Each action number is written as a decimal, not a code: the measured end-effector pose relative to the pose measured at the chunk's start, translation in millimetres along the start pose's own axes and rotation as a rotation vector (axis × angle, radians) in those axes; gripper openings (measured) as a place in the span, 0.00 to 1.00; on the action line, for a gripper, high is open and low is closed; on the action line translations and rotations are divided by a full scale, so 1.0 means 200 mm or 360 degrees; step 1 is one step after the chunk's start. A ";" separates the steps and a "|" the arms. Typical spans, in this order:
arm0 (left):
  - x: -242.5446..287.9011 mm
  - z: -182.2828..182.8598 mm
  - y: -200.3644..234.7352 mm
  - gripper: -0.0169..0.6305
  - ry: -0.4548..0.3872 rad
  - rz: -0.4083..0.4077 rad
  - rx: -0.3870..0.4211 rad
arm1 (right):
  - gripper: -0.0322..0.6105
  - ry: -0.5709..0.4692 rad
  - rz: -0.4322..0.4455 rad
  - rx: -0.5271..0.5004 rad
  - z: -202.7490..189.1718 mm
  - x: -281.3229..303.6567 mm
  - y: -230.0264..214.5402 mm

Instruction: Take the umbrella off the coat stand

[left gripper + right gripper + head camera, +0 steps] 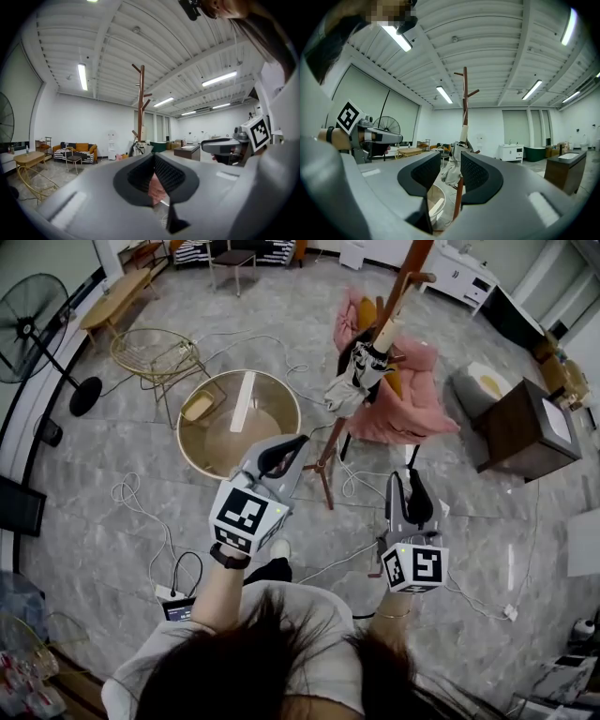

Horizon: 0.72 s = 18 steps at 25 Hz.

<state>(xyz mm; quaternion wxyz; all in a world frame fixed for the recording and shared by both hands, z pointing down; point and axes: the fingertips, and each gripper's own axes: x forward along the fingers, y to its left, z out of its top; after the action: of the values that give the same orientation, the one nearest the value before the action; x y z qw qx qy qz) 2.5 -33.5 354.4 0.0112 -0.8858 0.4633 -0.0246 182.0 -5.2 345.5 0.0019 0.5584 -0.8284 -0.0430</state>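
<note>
Grey marble floor point(94, 540): umbrella point(361, 371) hangs on coat stand point(328, 460), untouched.

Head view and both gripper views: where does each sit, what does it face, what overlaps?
Head view: on the person's head, facing steeply down at the umbrella on the coat stand; hair, forearms, left gripper, right gripper show.
Left gripper view: on that gripper, facing level toward the coat stand; its shut jaws show.
Right gripper view: likewise, umbrella beyond its parted jaws.
Shared: the coat stand.
</note>
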 end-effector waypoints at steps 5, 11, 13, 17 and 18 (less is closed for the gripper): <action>0.09 0.02 0.17 0.12 -0.0013 0.0040 0.0002 | 0.25 -0.0002 0.0058 0.0018 0.00 0.23 0.02; 0.17 0.00 0.31 0.12 -0.0007 0.0039 0.0001 | 0.30 0.0007 0.0076 0.0049 -0.02 0.43 0.04; 0.19 -0.01 0.33 0.12 0.0004 0.0029 -0.0005 | 0.32 0.0010 0.0071 0.0057 -0.03 0.47 0.05; 0.23 -0.03 0.36 0.12 0.0010 0.0015 -0.0024 | 0.37 0.0023 0.0081 0.0059 -0.03 0.55 0.06; 0.24 -0.04 0.36 0.12 0.0015 0.0009 -0.0027 | 0.38 0.0025 0.0083 0.0063 -0.03 0.56 0.06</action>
<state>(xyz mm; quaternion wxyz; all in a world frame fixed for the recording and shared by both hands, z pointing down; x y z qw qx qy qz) -28.8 -114.3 360.2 0.0014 -0.8845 0.4659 -0.0248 129.0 -105.3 346.7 -0.0014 0.5370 -0.8433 -0.0221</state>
